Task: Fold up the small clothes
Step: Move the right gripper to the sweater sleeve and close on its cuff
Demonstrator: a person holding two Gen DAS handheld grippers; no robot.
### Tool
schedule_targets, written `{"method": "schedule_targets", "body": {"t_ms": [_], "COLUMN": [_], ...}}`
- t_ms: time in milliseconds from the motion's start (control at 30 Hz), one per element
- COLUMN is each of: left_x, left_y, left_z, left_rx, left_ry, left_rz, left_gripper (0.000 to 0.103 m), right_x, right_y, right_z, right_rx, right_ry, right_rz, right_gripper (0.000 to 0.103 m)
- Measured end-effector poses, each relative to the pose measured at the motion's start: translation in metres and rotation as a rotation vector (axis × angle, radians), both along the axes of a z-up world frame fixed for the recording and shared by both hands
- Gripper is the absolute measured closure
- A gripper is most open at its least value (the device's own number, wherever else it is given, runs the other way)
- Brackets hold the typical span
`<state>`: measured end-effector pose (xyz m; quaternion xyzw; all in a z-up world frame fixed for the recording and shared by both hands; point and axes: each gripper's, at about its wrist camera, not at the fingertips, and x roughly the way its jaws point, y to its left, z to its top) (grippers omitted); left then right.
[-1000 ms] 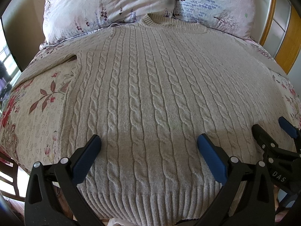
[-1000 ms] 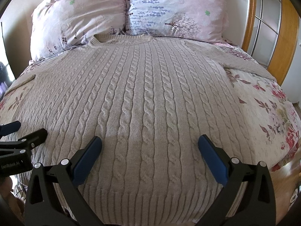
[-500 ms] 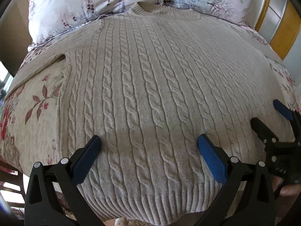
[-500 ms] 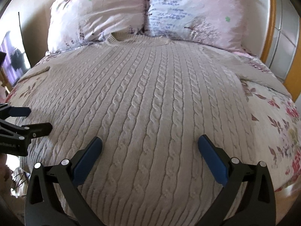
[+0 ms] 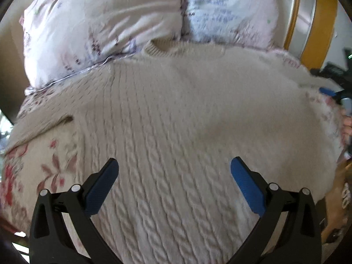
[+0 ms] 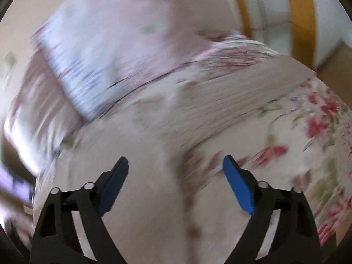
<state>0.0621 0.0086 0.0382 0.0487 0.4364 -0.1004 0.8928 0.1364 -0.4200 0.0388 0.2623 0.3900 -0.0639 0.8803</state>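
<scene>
A beige cable-knit sweater (image 5: 187, 114) lies flat on the bed, collar toward the pillows, its left sleeve stretched out to the left. My left gripper (image 5: 173, 176) is open and empty above the lower left part of the sweater. My right gripper (image 6: 176, 171) is open and empty over the sweater's right side (image 6: 154, 187), near where its right sleeve (image 6: 220, 114) runs off; that view is heavily blurred. A blue fingertip of the right gripper (image 5: 327, 92) shows at the right edge of the left wrist view.
Two floral pillows (image 5: 105, 26) (image 5: 231, 11) lie at the head of the bed. A flowered bedsheet (image 6: 312, 127) shows on both sides of the sweater. A wooden-framed panel (image 5: 316, 17) stands at the right, with floor beyond the bed edge.
Both grippers have moved forward up the sweater from its hem. The right gripper has swung fast to the right, toward the right sleeve. Both stay open.
</scene>
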Motion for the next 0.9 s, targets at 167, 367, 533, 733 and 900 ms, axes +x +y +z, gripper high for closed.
{"method": "schedule_targets", "body": {"t_ms": [167, 367, 533, 733, 900], "left_x": [0.025, 0.059, 0.084, 0.11, 0.128], "left_y": [0.006, 0.001, -0.002, -0.003, -0.008], "left_z": [0.01, 0.017, 0.017, 0.012, 0.007], "left_rx": [-0.024, 0.035, -0.012, -0.167, -0.209], "left_ry": [-0.052, -0.061, -0.047, -0.031, 0.006], "left_rz": [0.007, -0.002, -0.003, 0.026, 0.029], "left_gripper": [0.002, 0.002, 0.002, 0.002, 0.002], "right_x": [0.02, 0.027, 0.031, 0.029, 0.027], "right_y": [-0.063, -0.104, -0.107, -0.117, -0.122], "right_z": [-0.023, -0.052, -0.056, -0.06, -0.063], "right_rx": [0.099, 0.268, 0.276, 0.294, 0.292], "right_ry": [0.037, 0.041, 0.018, -0.012, -0.018], "right_rz": [-0.19, -0.297, -0.309, -0.357, -0.39], "right_gripper": [0.034, 0.049, 0.055, 0.07, 0.086]}}
